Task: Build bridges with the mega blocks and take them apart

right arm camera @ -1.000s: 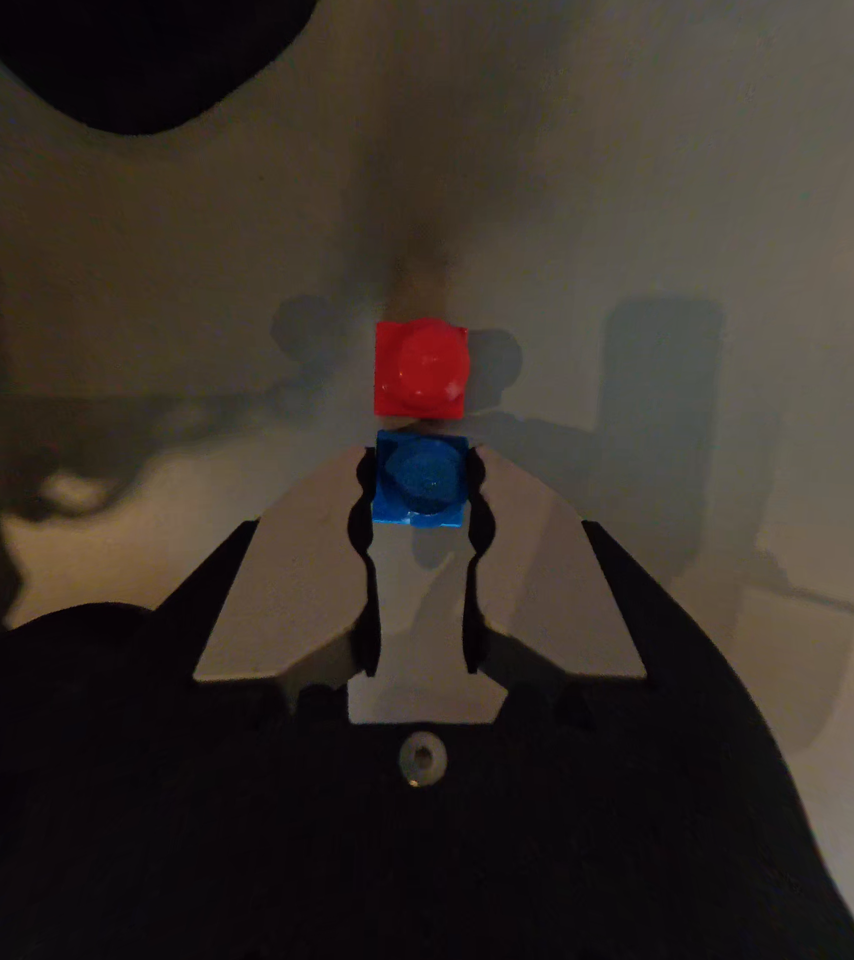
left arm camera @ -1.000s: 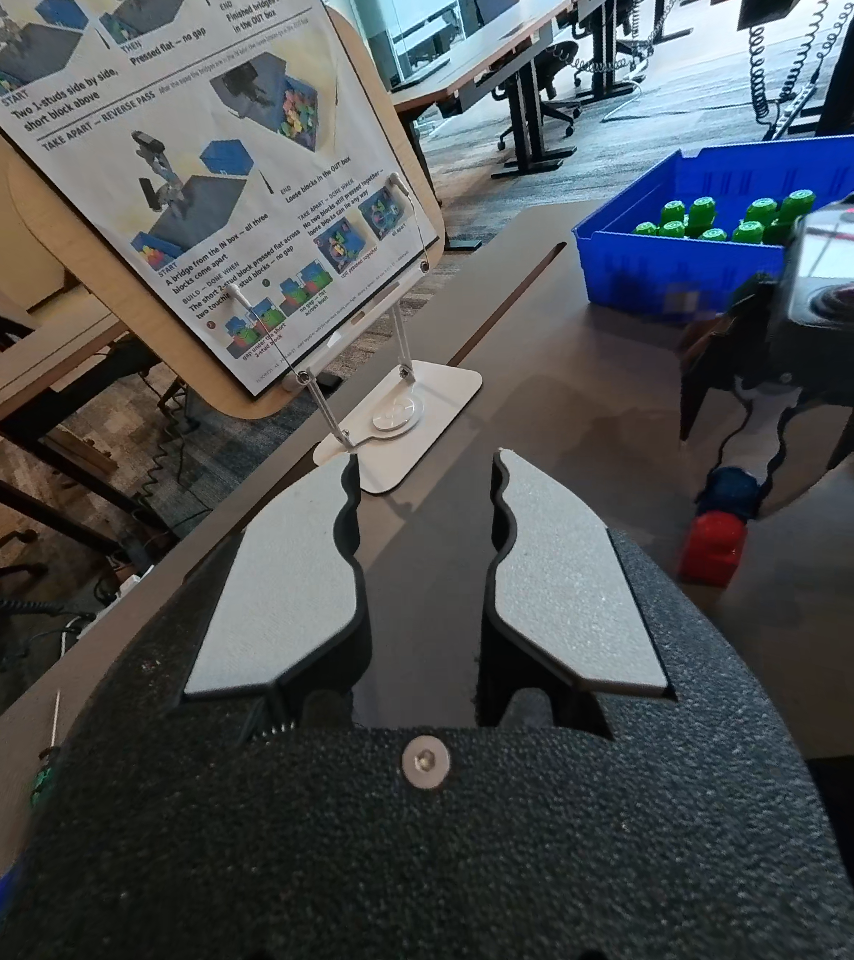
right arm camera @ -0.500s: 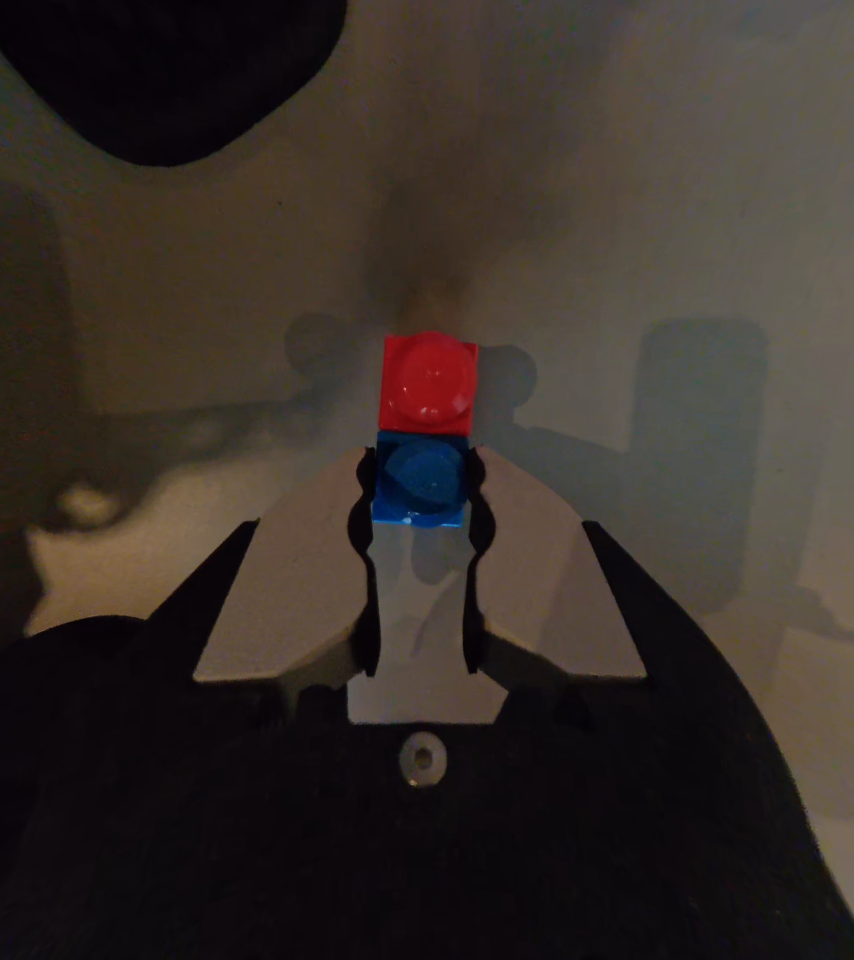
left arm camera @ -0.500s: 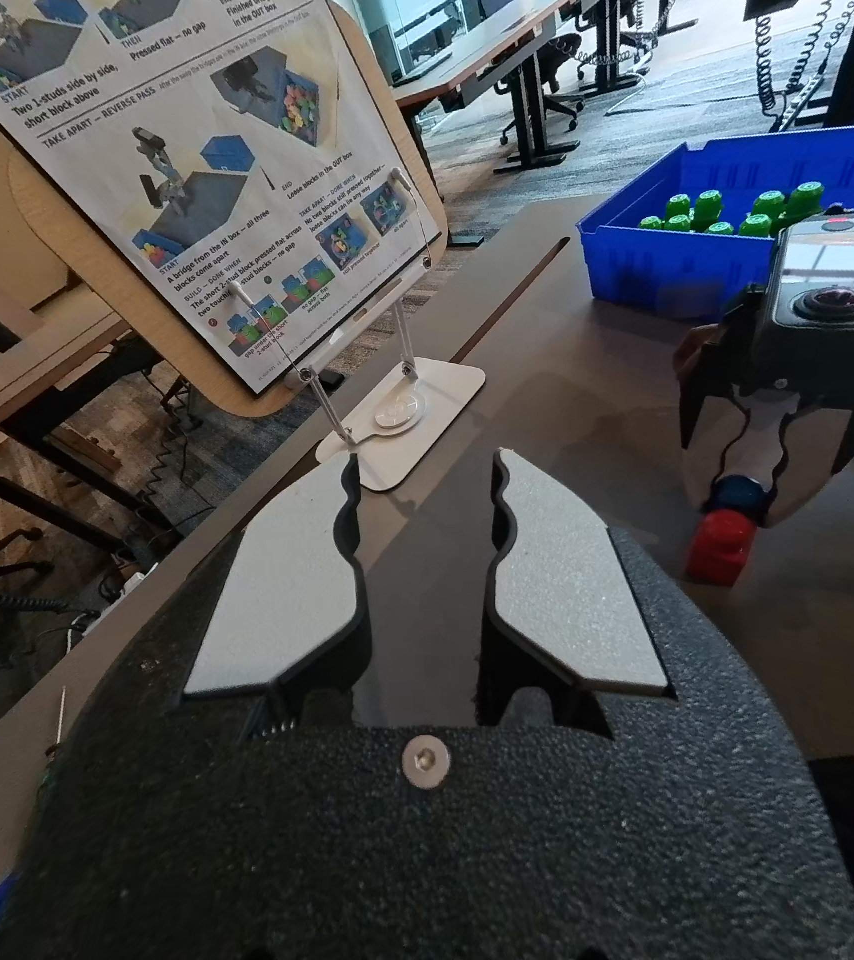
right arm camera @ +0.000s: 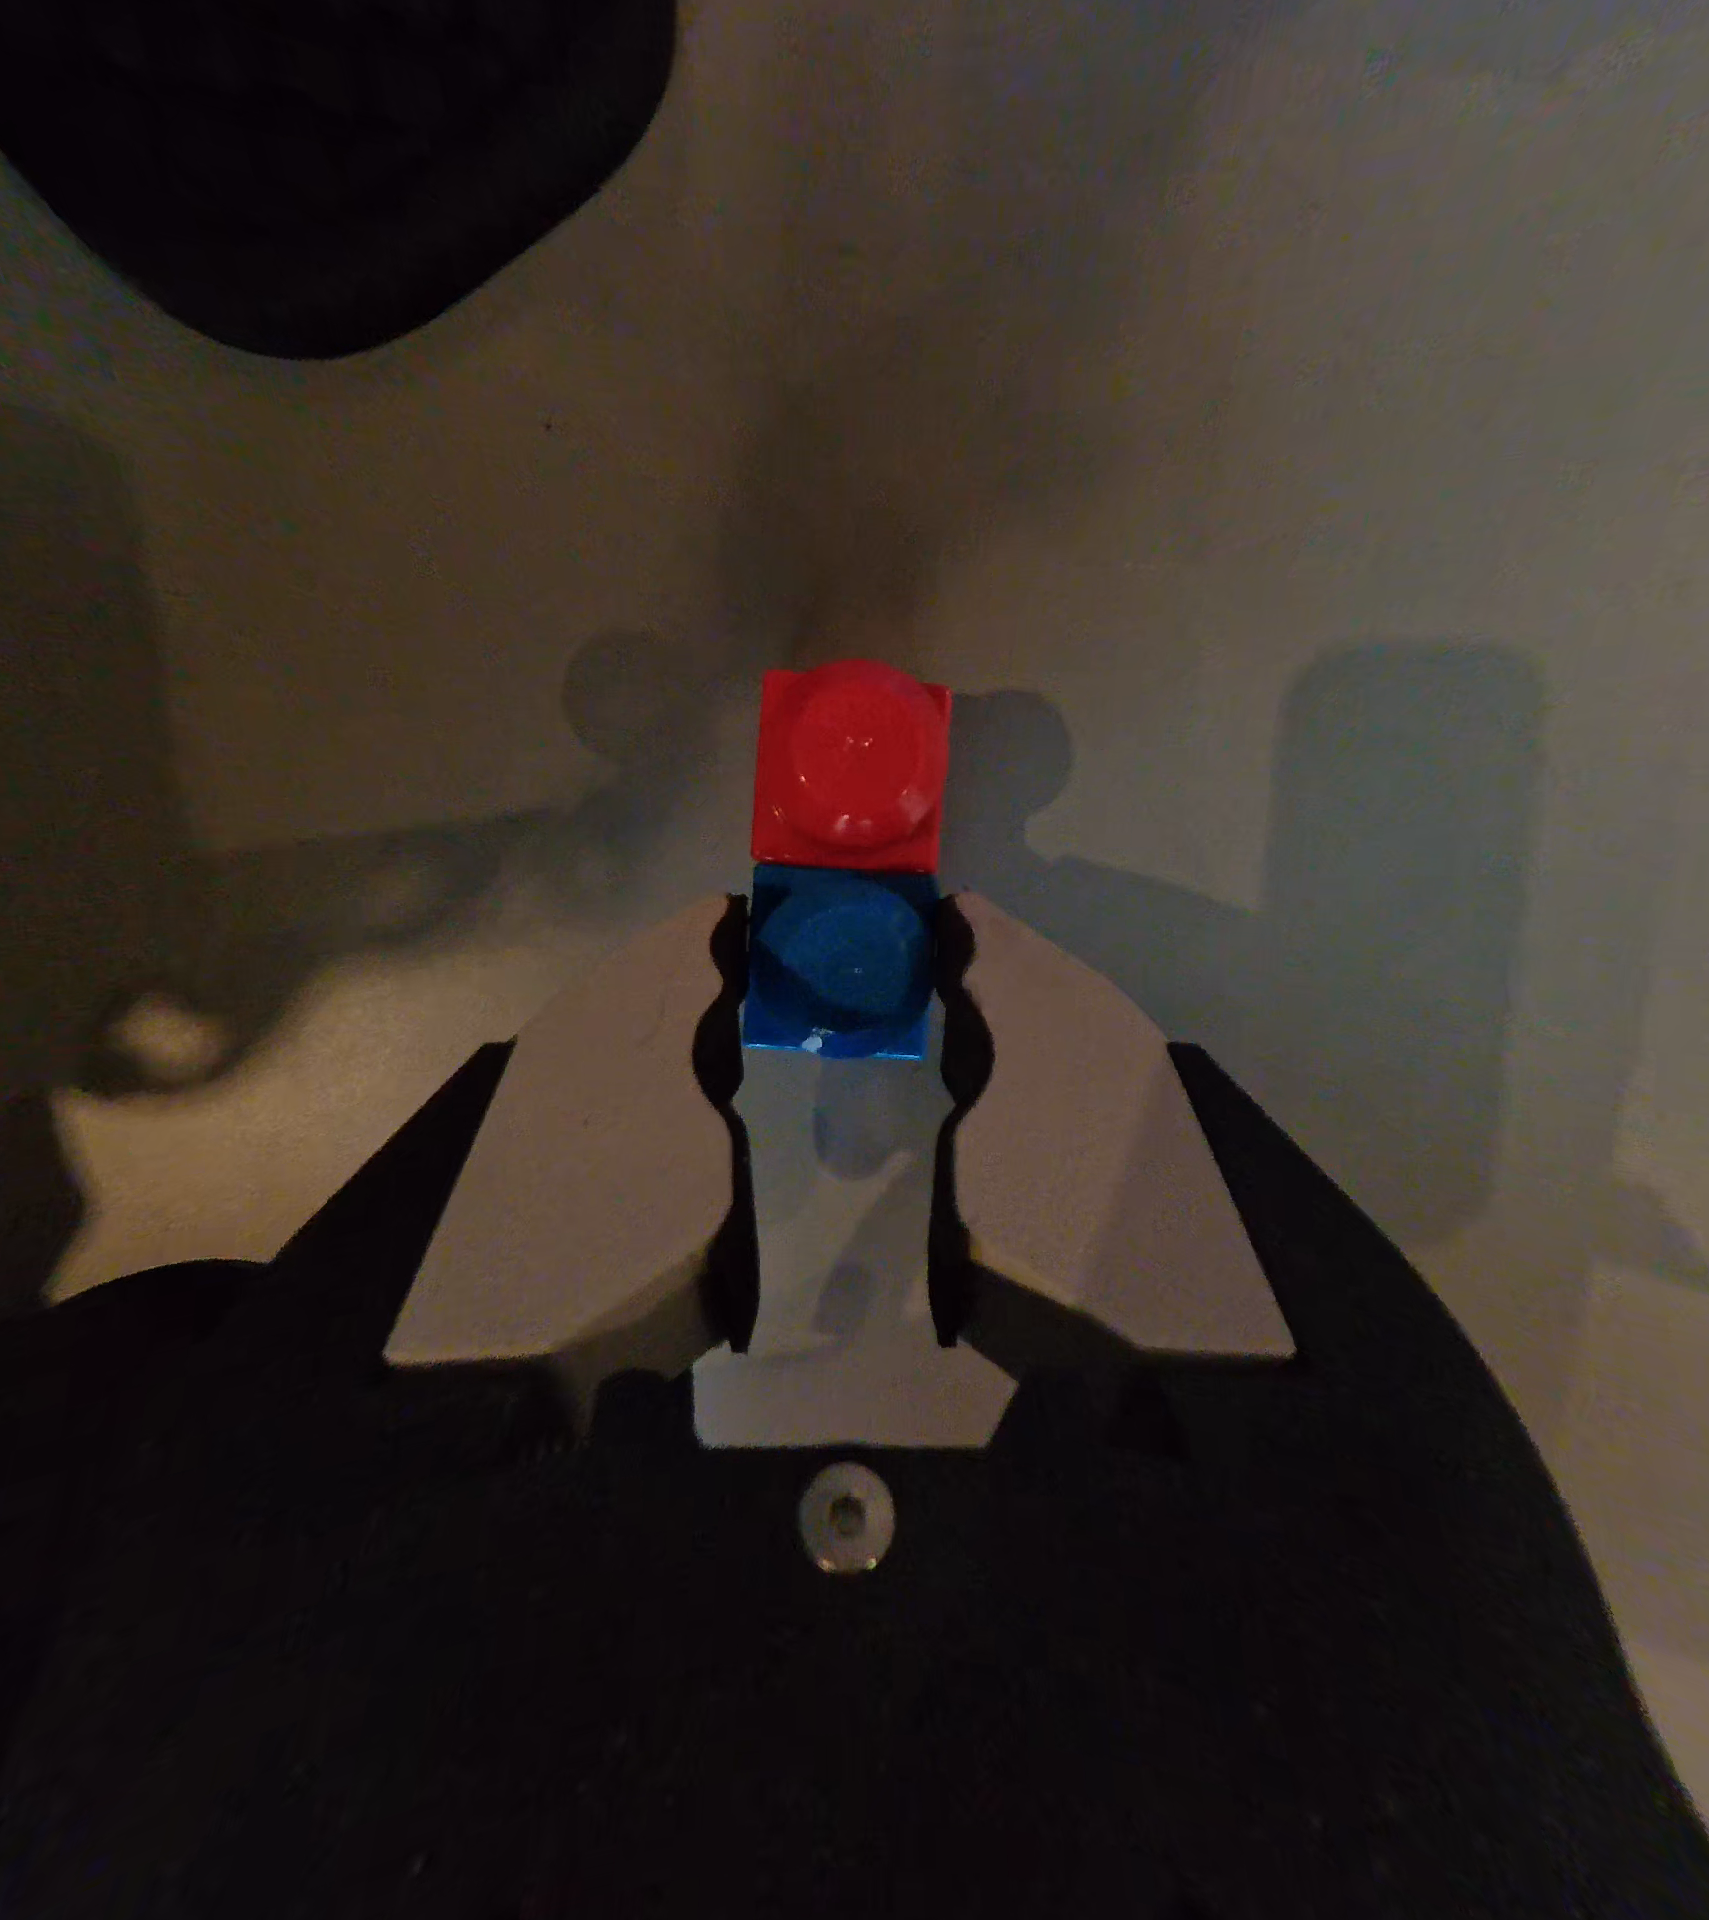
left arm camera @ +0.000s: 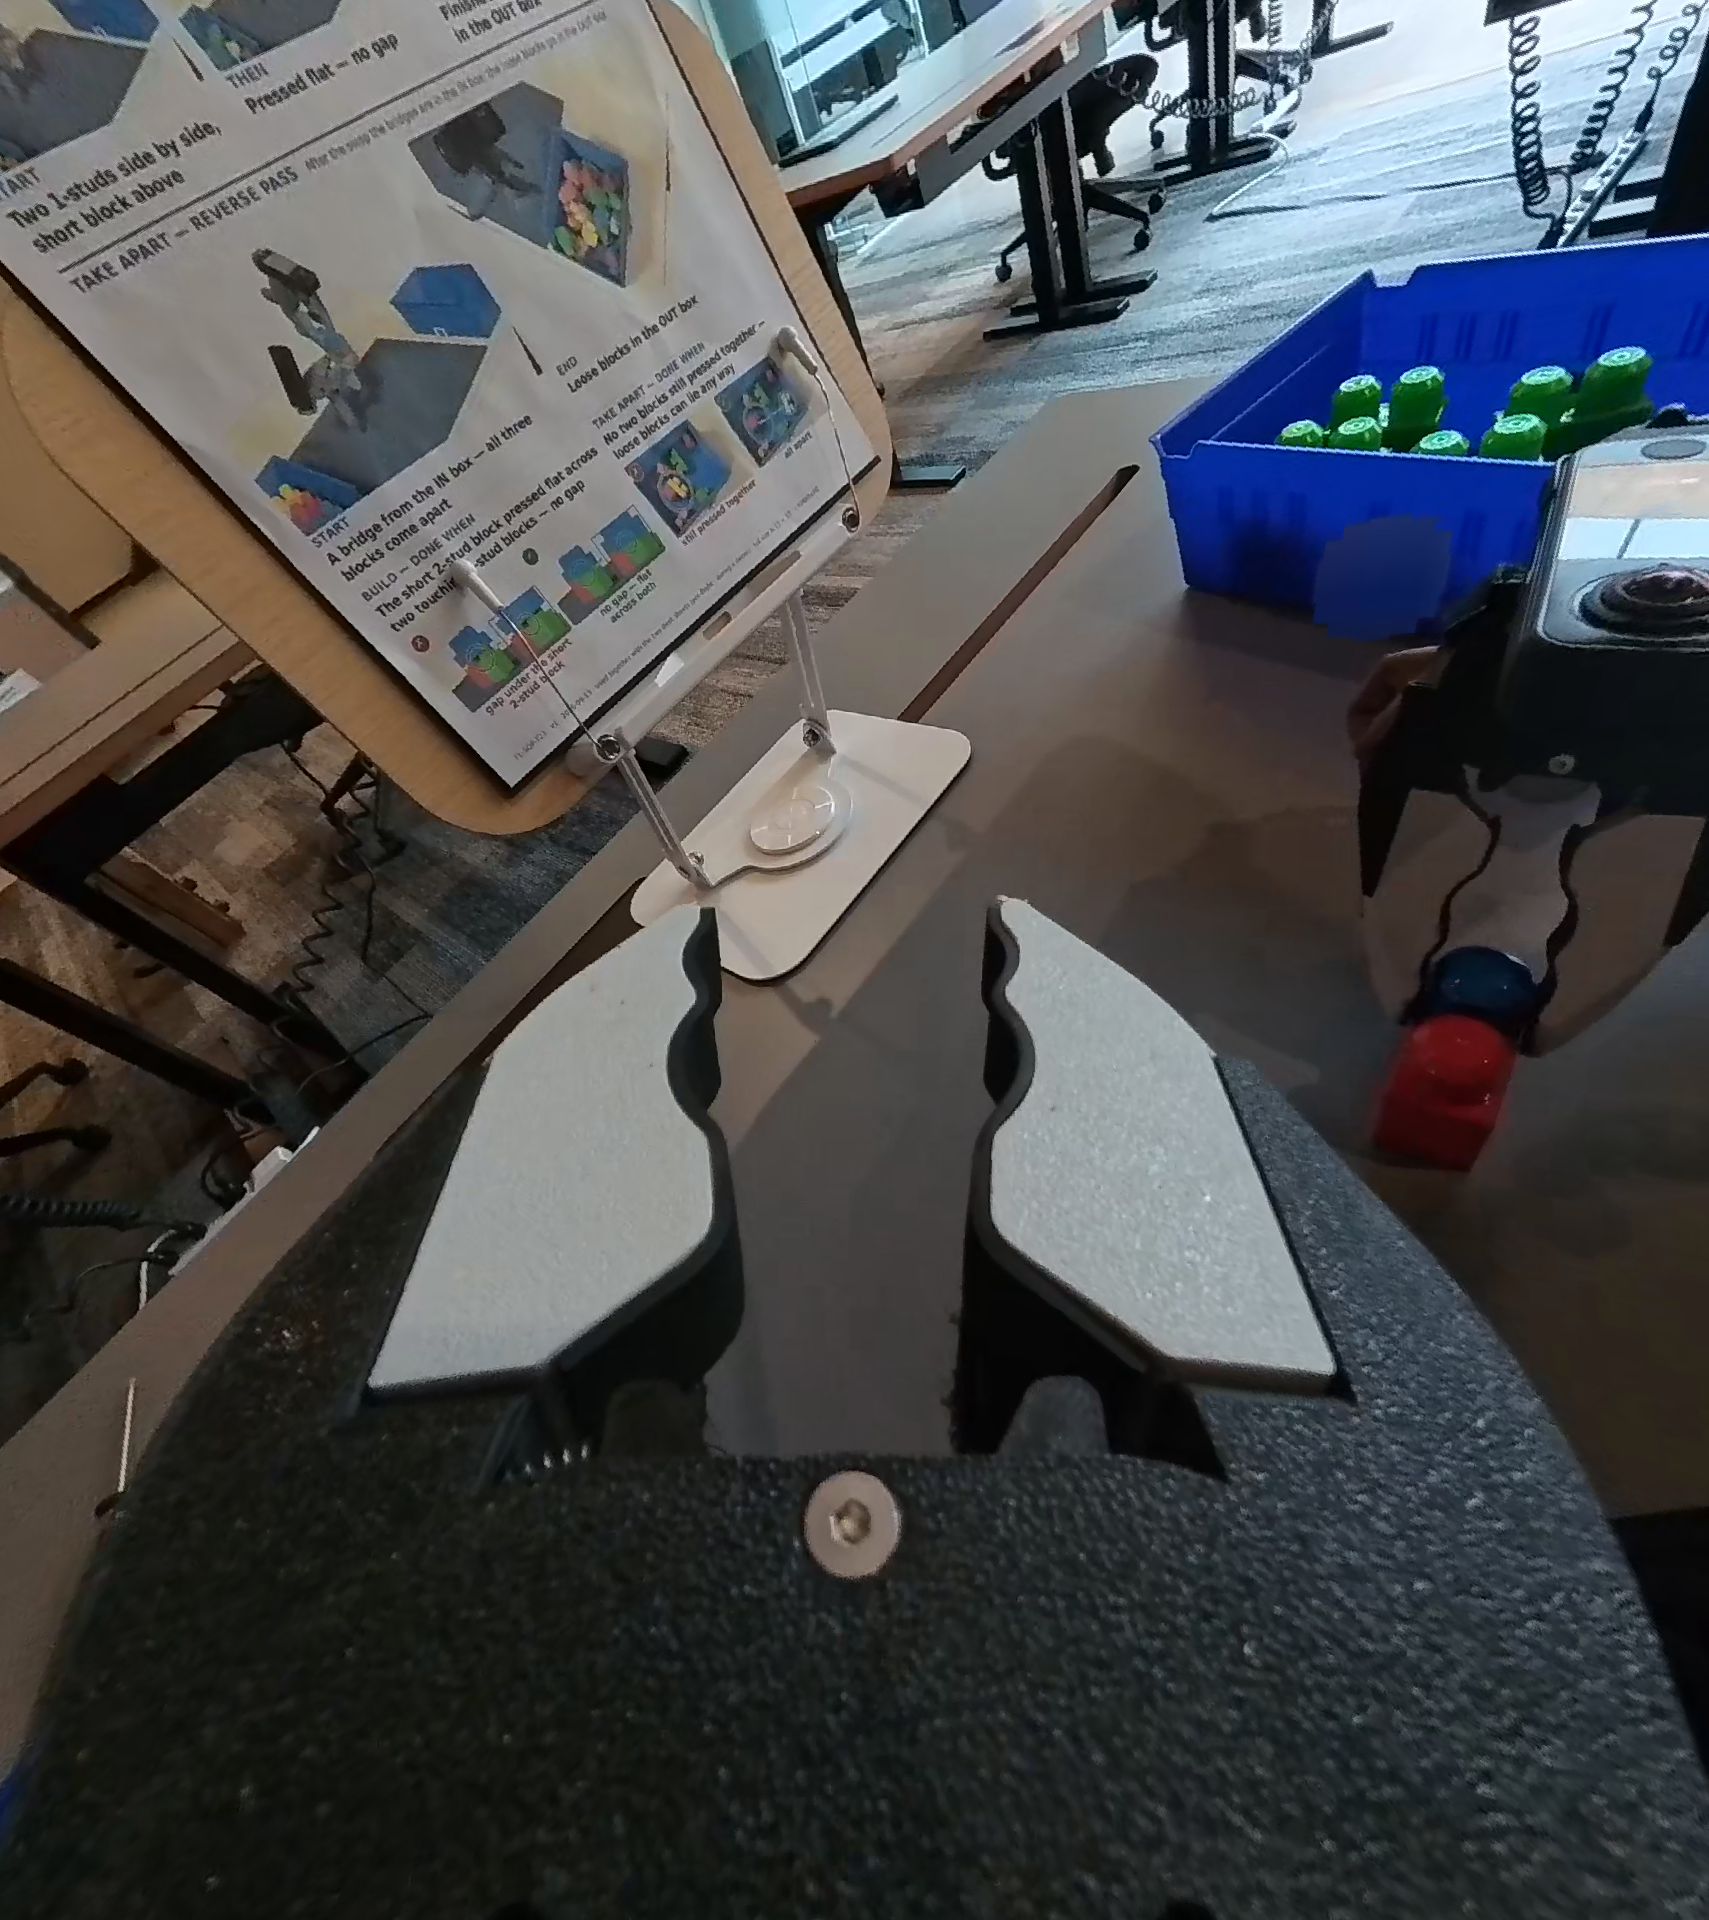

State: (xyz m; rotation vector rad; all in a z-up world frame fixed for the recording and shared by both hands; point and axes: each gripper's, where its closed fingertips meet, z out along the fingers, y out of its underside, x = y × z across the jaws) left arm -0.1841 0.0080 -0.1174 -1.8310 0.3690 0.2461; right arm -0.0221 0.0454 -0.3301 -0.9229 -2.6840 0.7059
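The right tongs are grasping the blue block against the red block; releasing crookedly risks nudging them apart. The left tongs are hanging released and empty.

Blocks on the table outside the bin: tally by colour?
Red block: 1
Blue block: 1, between the fingers of the right gripper
Total: 2, side by side and touching.
Green pieces in the blue bin not counted.

An open-plan office: rows of desks, a swivel chair and carpeted floor.
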